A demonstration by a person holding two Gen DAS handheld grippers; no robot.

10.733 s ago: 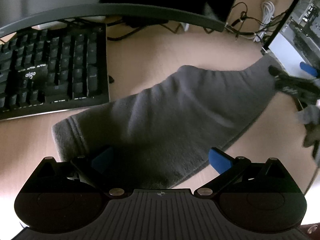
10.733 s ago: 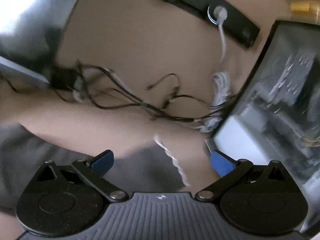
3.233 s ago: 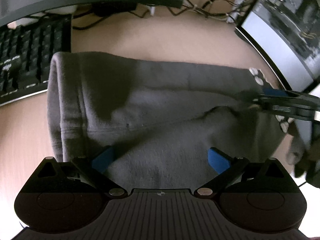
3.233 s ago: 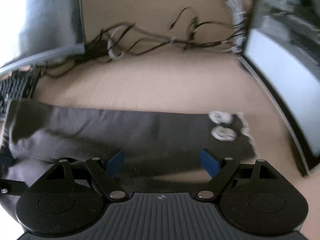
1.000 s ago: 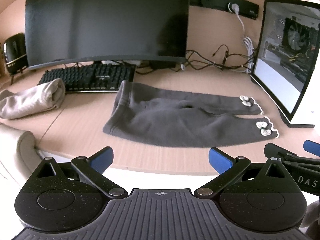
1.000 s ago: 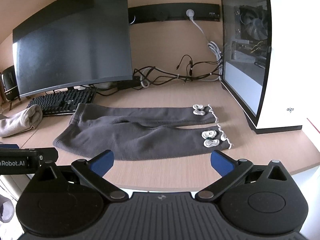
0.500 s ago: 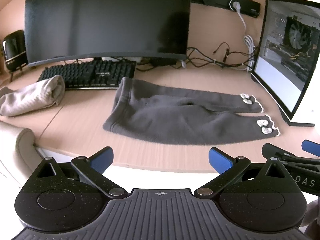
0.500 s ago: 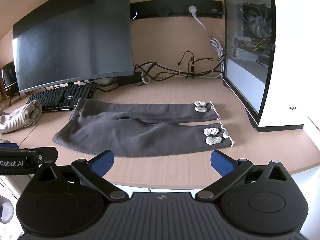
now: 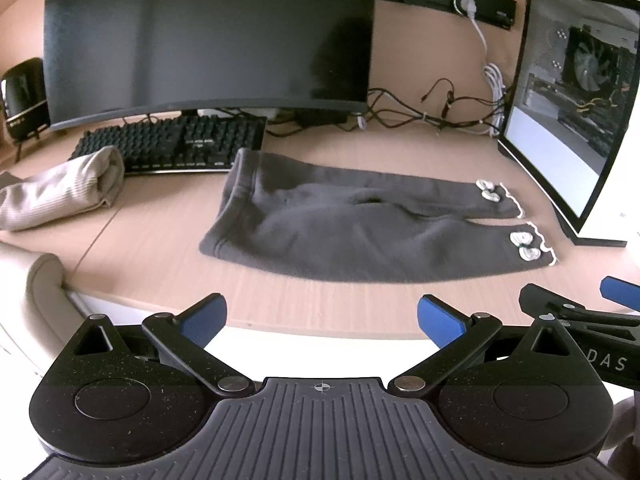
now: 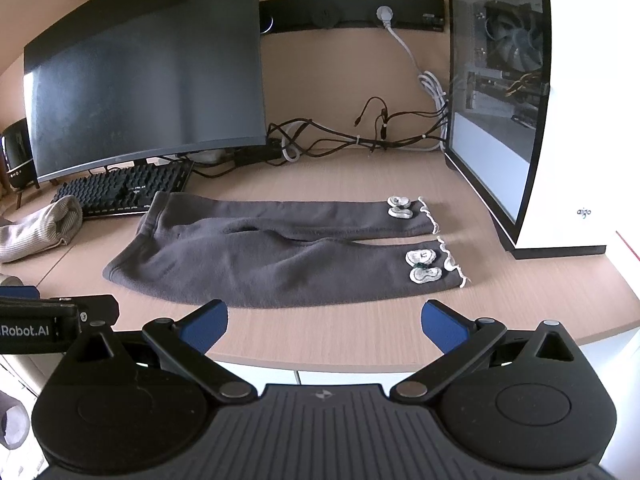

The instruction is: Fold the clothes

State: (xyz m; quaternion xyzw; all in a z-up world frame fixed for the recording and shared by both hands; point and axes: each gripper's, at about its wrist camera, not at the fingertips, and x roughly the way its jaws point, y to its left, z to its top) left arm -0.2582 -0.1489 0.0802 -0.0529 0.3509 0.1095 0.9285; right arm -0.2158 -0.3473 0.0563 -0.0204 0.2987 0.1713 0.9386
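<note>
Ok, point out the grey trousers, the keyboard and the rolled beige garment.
grey trousers [image 10: 256, 264]: right wrist view, on the near leg's thigh.
keyboard [image 10: 124, 188]: right wrist view, on the middle keys.
rolled beige garment [image 9: 60, 192]: left wrist view, on its ribbed side.

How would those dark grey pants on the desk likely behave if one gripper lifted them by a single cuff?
The dark grey pants lie flat and creased, so they would probably hang limp and trail. The fabric looks thick and fleecy, likely grippy for the open right gripper. The white bows near the cuff might snag.
</note>
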